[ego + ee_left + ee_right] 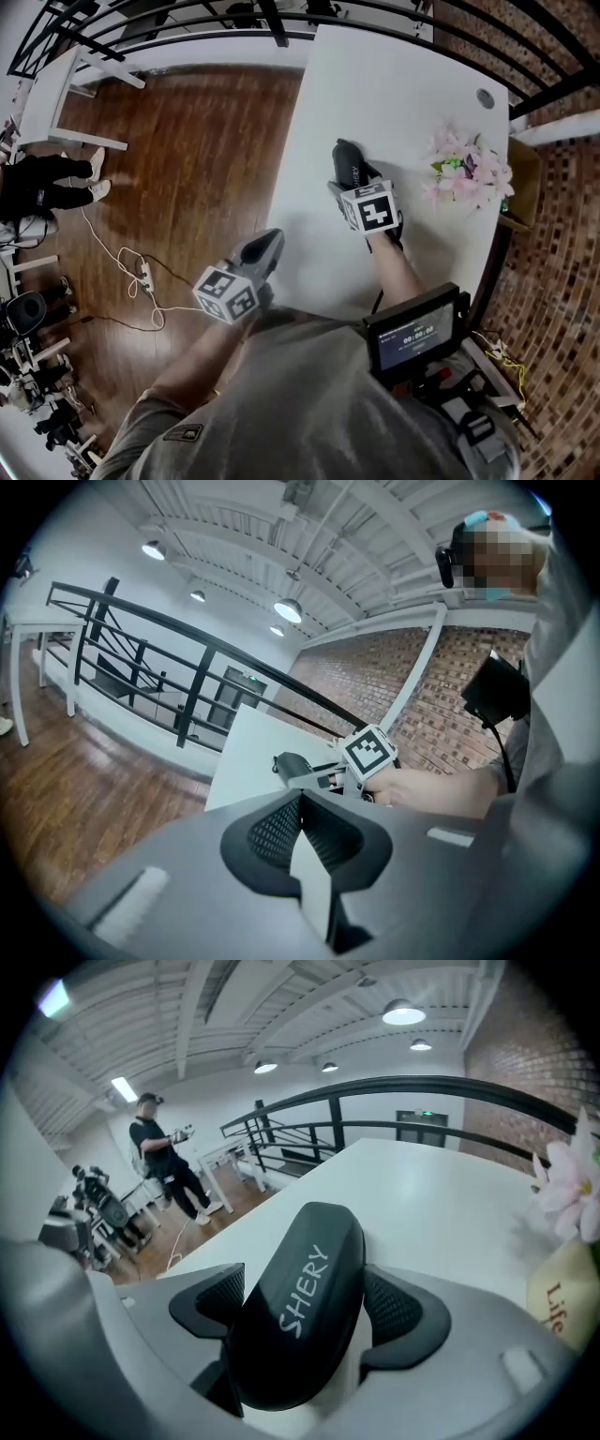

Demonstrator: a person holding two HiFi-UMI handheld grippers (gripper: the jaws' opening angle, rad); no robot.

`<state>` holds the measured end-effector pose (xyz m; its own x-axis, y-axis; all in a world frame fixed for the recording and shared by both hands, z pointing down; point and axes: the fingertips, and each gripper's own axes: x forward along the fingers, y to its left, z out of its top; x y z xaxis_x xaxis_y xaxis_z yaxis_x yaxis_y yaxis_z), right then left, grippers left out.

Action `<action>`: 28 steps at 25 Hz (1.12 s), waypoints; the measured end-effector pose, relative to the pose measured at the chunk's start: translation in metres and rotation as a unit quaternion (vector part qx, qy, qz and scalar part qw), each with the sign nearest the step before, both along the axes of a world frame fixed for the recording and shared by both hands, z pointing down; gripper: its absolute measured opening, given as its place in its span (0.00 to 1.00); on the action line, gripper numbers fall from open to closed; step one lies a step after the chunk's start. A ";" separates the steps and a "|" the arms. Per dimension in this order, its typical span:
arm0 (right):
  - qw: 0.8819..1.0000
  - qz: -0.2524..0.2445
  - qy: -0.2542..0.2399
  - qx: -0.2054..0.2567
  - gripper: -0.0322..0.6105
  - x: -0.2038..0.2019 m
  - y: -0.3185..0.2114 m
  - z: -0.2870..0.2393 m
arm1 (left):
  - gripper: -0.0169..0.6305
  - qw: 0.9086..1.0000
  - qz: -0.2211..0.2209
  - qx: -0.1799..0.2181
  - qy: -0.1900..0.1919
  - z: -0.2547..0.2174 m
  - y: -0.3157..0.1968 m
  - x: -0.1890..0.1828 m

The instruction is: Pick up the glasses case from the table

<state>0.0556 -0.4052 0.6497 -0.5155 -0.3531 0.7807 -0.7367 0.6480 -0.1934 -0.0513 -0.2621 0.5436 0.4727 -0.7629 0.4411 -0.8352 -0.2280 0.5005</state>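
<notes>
In the head view, my right hand-held gripper (349, 183) reaches down onto the white worktop (394, 94), with the dark glasses case (345, 155) lying at its tip near the left edge. If I drag the case sideways instead of lifting it, it could go over that edge to the wooden floor. The flowers (464, 169) stand well apart to the right, so I see little risk there. My left hand-held gripper (270, 244) hangs off the worktop, over the floor.

In the left gripper view, its jaws are together with nothing between them, so it is out of the way.

In the right gripper view, the jaws stand wide and straddle the glasses case lengthwise. The pads (398, 1307) sit close against its sides, and I judge it is not clamped yet. The shell is smooth and rounded. If I lift before the pads bite, or squeeze too high on the curve, it could squirt forward or tilt out of the hold.
</notes>
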 end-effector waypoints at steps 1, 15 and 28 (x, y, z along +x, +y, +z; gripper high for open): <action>1.000 -0.021 0.012 -0.001 0.68 0.000 0.005 0.000 | 0.03 1.000 0.002 0.001 0.001 0.000 -0.001 0.001; 0.987 -0.140 0.084 -0.015 0.69 -0.004 0.022 0.005 | 0.03 1.000 0.002 0.012 0.012 -0.004 -0.008 0.004; 0.990 -0.072 0.034 0.116 0.67 0.007 0.037 -0.065 | 0.03 0.998 0.031 0.042 0.028 -0.020 -0.006 0.009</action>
